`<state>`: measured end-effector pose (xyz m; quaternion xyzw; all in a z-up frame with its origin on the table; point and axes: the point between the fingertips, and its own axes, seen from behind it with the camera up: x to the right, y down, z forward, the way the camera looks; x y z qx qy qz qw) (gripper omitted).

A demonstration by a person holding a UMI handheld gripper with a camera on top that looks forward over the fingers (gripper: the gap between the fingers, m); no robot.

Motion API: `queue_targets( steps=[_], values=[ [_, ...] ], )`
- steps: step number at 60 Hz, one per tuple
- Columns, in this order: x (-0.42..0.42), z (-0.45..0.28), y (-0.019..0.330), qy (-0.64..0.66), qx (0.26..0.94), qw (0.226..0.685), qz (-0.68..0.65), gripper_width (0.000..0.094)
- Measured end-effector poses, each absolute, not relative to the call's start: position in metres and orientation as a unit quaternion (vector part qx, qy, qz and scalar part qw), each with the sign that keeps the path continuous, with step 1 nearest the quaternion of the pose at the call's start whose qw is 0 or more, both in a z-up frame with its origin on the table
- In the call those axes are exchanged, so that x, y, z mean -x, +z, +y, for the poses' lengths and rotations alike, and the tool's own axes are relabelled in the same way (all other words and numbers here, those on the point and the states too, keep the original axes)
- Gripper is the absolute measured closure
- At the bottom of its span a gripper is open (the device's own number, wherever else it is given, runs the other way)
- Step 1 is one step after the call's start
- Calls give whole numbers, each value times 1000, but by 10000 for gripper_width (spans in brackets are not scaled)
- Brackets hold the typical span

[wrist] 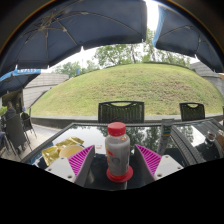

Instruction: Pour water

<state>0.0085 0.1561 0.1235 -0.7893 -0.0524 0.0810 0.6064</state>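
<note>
A small clear bottle (118, 155) with a red cap and a red base stands upright on a glass-topped table (90, 135). It is between my gripper's (114, 160) two fingers, whose magenta pads (81, 160) show at either side of it. A gap shows on each side between pad and bottle, so the fingers are open about it. The lower part of the fingers is hidden in the dark below.
A yellow crumpled thing (60, 151) lies on the table left of the left finger. Dark chairs (121, 111) stand beyond the table, another at the right (192, 110). A grassy slope (130, 88) rises behind. Umbrellas (80, 28) hang overhead.
</note>
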Motion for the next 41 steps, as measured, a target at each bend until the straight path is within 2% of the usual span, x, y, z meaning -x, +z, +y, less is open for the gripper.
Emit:
queue_targets(
  steps=[10,28,41],
  values=[
    [-16,76,151,57,773,629,-60,109],
    [-42,-29,140,-17,776,625,-82,101],
    [-54,-51,140,-19,767,637,-71,102]
  ],
)
